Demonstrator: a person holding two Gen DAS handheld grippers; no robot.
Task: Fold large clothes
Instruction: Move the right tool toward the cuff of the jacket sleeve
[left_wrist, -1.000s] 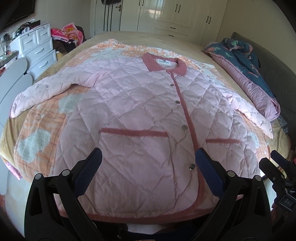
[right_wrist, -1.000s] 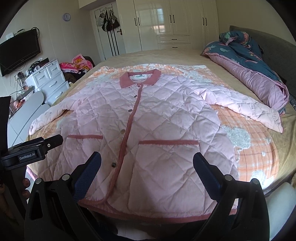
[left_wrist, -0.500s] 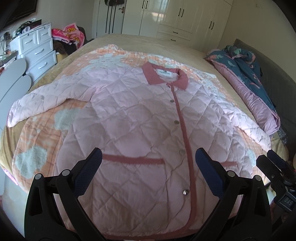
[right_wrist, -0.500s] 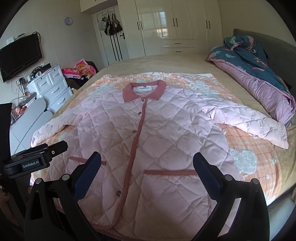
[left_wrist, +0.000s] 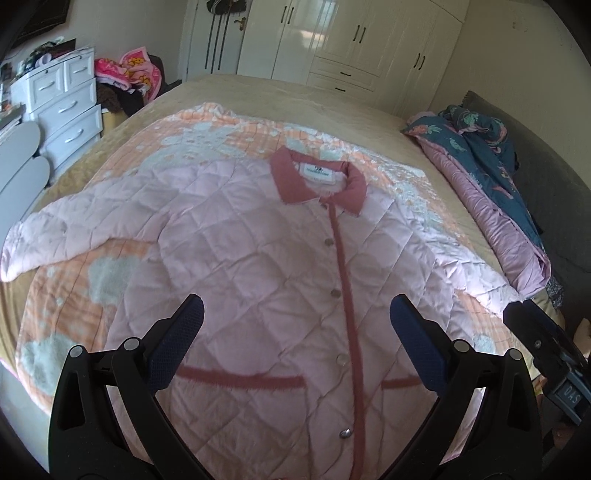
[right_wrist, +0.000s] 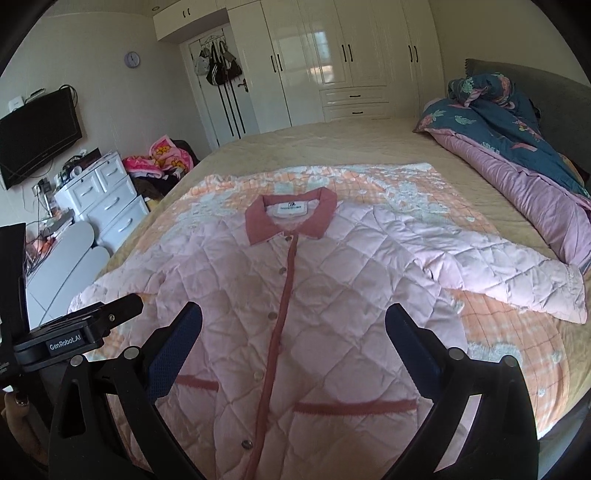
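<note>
Hovering wide open and empty, the left gripper (left_wrist: 295, 325) and right gripper (right_wrist: 293, 332) precede the first fold; next, grasp a sleeve (right_wrist: 517, 280) of the quilted jacket (left_wrist: 258, 277)

The jacket (left_wrist: 258, 266) lies on a blanket (left_wrist: 74, 295) mid-frame on the bed (left_wrist: 295, 96). A quilt (left_wrist: 491, 192) lies at right; drawers (left_wrist: 66, 107) stand upper left.
</note>
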